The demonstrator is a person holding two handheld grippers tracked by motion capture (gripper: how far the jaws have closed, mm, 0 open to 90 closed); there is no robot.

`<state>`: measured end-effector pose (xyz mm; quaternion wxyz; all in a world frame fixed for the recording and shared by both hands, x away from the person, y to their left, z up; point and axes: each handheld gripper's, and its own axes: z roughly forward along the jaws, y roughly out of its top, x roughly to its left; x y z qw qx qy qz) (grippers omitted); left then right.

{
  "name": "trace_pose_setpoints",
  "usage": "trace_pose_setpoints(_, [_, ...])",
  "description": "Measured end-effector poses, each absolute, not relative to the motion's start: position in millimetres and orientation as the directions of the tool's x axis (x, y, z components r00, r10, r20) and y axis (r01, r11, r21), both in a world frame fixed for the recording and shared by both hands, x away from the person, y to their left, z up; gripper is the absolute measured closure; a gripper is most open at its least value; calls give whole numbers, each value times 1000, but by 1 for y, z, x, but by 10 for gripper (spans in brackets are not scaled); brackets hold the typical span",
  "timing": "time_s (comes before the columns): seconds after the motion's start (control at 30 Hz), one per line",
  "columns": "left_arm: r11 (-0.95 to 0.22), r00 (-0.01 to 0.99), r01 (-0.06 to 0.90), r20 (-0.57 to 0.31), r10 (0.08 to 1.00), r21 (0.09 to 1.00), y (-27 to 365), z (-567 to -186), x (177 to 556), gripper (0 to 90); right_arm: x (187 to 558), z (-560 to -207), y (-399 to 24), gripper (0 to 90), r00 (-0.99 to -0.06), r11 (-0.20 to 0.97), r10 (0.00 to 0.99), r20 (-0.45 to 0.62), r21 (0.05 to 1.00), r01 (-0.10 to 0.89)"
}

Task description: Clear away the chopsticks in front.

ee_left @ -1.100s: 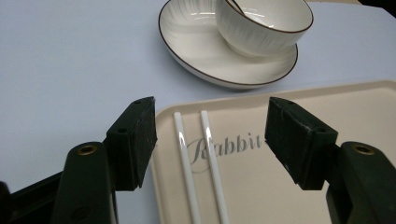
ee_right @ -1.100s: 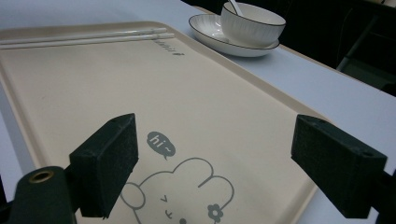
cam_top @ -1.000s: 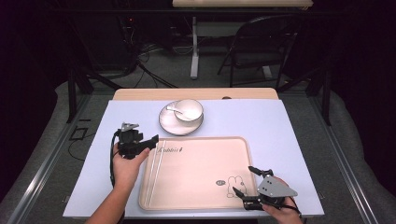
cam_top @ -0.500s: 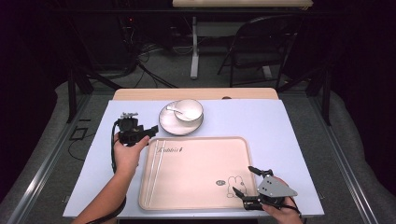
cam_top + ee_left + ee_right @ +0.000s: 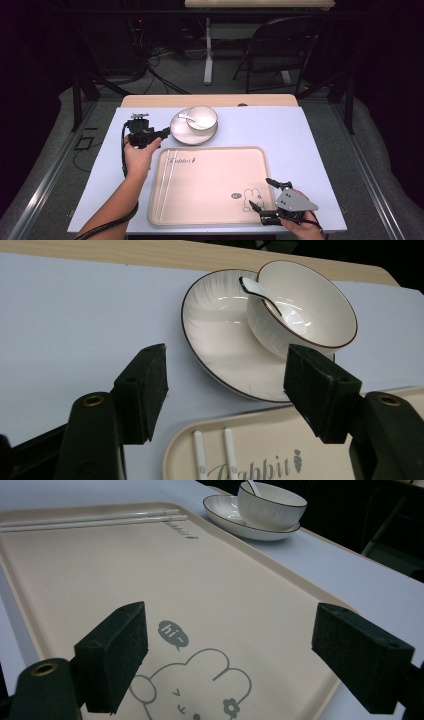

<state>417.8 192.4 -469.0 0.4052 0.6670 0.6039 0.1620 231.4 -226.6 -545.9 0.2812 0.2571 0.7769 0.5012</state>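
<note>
My left hand-held gripper point(image 5: 225, 385) gapes wide just short of the plate point(image 5: 220, 340) carrying the bowl point(image 5: 305, 305); my right hand-held gripper point(image 5: 240, 660) hangs wide over the tray point(image 5: 150, 570).

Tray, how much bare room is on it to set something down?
Most of the tray is bare, from the chopsticks along its left edge to its right rim. Crowded: above its top-left corner, where plate, bowl and left gripper sit close.
</note>
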Motion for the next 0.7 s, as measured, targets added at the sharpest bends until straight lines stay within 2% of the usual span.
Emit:
trace_pose_setpoints(0.27, [51,212,660,-252,944,749,186,-464,431,339,231,-546,-227,141,-711,366,680,-180,923,117])
trace_pose_setpoints(0.47, [96,189,660,-289,938,745,183,-462,441,339,231,-546,-226,142,-711,366,679,-180,923,116])
trace_pose_setpoints(0.7, [110,170,658,-289,942,745,173,-457,456,339,231,-546,-226,141,-712,365,679,-179,924,116])
